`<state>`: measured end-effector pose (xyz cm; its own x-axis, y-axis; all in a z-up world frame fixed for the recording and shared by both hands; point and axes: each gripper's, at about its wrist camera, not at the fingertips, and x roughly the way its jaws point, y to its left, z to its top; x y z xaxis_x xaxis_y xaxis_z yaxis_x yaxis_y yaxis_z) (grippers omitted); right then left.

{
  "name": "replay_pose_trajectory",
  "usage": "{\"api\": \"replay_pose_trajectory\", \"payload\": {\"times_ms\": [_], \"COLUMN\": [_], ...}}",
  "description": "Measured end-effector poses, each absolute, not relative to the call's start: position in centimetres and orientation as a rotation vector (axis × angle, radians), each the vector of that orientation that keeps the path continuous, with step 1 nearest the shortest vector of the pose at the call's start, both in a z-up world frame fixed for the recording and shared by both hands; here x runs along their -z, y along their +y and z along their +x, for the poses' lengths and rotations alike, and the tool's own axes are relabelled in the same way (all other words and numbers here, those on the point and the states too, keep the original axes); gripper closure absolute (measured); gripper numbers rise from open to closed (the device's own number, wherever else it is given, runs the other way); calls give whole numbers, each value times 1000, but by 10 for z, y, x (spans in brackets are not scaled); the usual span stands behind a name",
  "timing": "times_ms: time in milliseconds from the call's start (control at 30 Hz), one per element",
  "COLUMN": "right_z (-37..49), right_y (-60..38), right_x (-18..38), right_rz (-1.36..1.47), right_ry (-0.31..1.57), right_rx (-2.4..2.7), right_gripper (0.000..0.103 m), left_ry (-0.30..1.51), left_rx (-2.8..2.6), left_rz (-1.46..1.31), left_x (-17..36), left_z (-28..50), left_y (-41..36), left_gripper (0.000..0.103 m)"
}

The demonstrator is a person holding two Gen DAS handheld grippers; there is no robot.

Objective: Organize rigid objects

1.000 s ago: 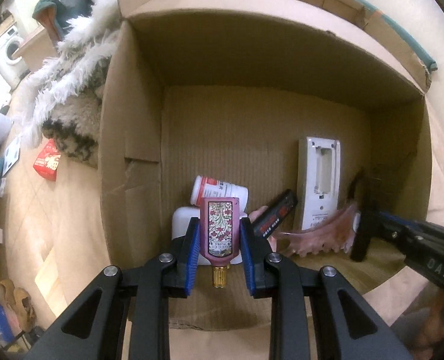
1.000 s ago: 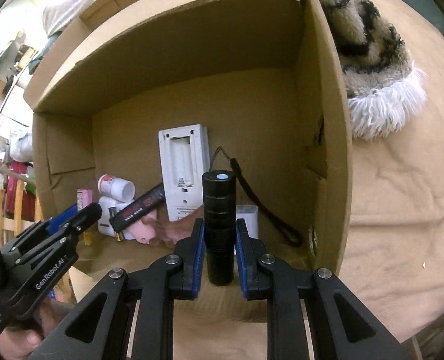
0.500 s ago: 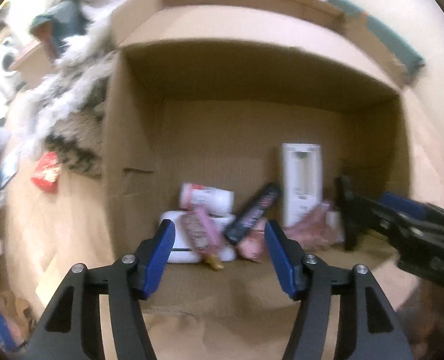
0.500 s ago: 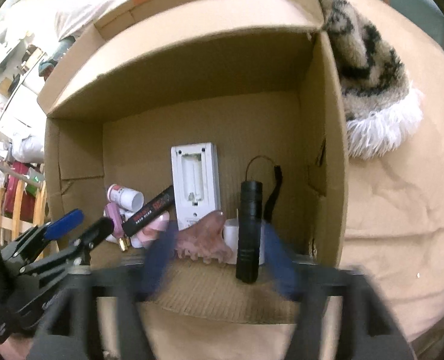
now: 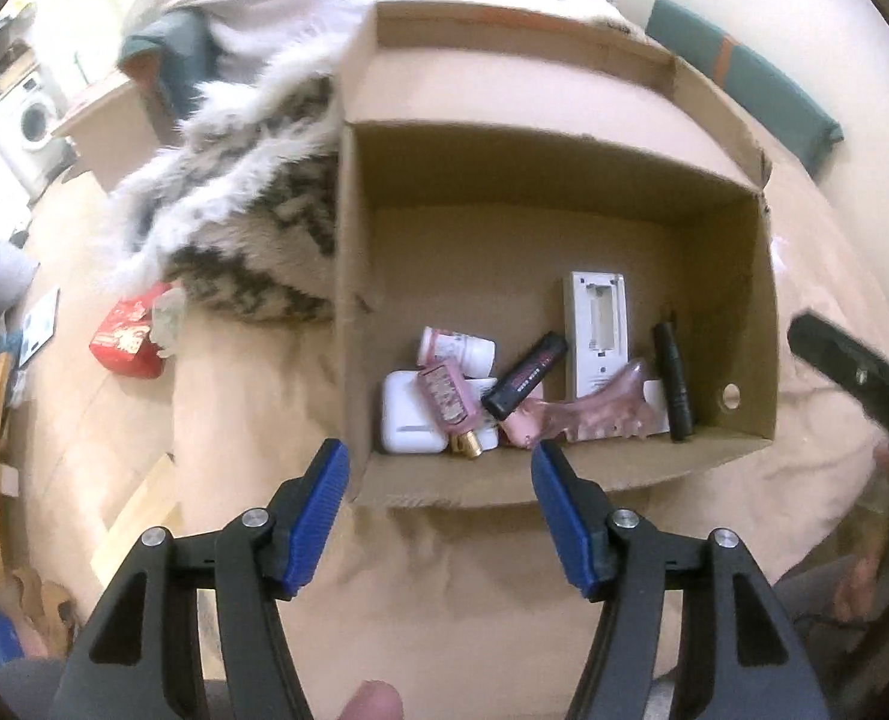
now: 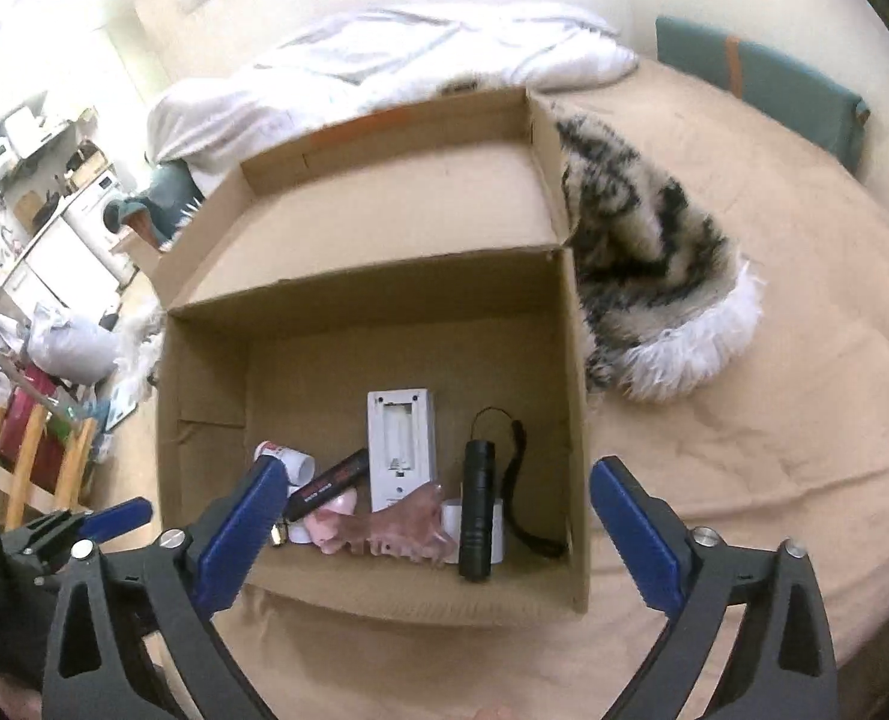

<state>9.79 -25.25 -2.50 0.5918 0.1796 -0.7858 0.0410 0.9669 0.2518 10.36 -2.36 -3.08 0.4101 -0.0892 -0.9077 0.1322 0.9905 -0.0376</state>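
Both the left gripper and the right gripper have jaws wide open, holding nothing. The flashlight and perfume bottle lie inside the cardboard box. The crowded items may slide if the box is bumped.

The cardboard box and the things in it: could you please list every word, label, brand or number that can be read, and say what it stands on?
None can be read for certain.
Black tube with red lettering: the print is too blurred to read.
Pink patterned bottle with gold cap: a label shows, no legible words.
White container with red band: print too small.
White plastic device with open battery bay: small marks, unreadable.
Brown cardboard box: no text visible.
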Motion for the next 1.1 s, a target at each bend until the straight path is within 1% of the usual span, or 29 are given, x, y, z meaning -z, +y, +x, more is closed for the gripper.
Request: {"api": "replay_pose_trajectory", "payload": {"times_ms": [33, 67, 100, 167, 233, 300, 400, 467, 600, 800, 1100], "right_z": [93, 87, 81, 69, 56, 42, 25, 18, 15, 22, 33], "right_y": [-254, -254, -252, -248, -242, -236, -230, -228, -226, -232, -239], "right_x": [22, 19, 14, 3, -10, -21, -29, -28, -14, 7, 11], "right_rz": [266, 274, 273, 246, 206, 163, 119, 107, 99, 126, 168], "right_ry": [942, 940, 929, 895, 852, 798, 734, 719, 735, 762, 762], "right_rx": [-87, -95, -99, -97, -96, -91, -82, -82, -81, -48, -32], "right_gripper": [0, 0, 0, 0, 0, 0, 0, 0, 0, 0, 0], "left_ry": [1125, 1107, 1087, 1035, 980, 888, 784, 762, 794, 817, 848], "left_rx": [131, 116, 103, 93, 98, 97, 92, 104, 142, 110, 100], "left_rz": [33, 24, 12, -23, -32, -17, 28, 41, -8, 43, 20], "left_x": [24, 18, 11, -4, -18, -31, -41, -41, -30, -13, -4], "left_z": [99, 96, 91, 81, 73, 61, 49, 45, 45, 50, 58], "left_y": [-20, -16, -11, -3, 3, 6, 3, 1, 0, -9, -5], "left_gripper": [33, 23, 17, 15, 9, 1, 1, 1, 1, 1, 1]}}
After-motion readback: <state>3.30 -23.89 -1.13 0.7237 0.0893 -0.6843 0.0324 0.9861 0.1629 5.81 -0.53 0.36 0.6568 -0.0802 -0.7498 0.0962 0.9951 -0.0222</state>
